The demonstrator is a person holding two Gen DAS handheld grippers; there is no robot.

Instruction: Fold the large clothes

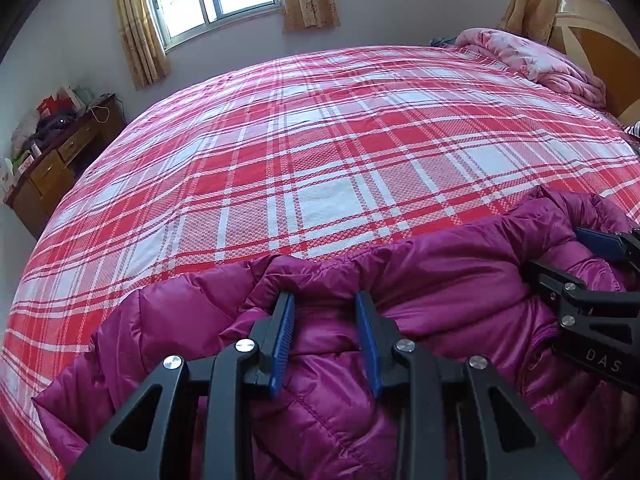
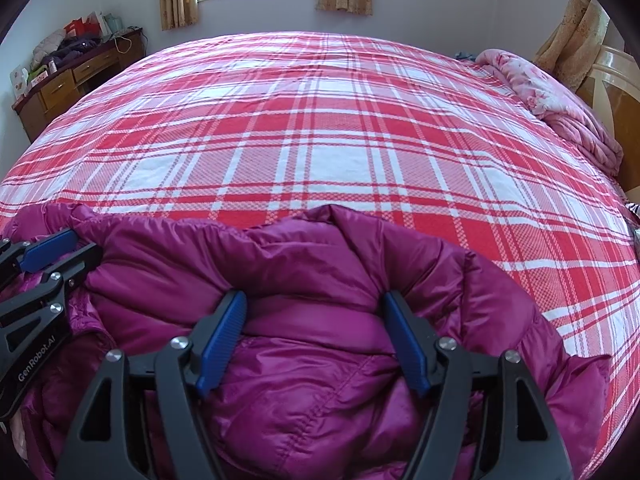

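Purple quilted nylon fills the space between both pairs of blue pads. The left gripper (image 1: 325, 300) has its jaws fairly close, a bunched ridge of the jacket (image 1: 360, 380) squeezed between them, so it pinches the jacket near its far edge. The right gripper (image 2: 314, 300) stands wider, with a fold of the same jacket between its pads (image 2: 224, 336); whether they press on it I cannot tell.

The jacket lies at the near edge of the bed (image 1: 320, 152), puffed and rumpled, the plaid sheet beyond it bare. To fold it well, I judge both grips should take the same edge at even height and carry it together, since slippery padded cloth will slide out of a loose hold and spring back.

Containers: the cabinet (image 2: 76, 76) left of the bed has shut drawers, contents unseen; bags and clutter sit on top.
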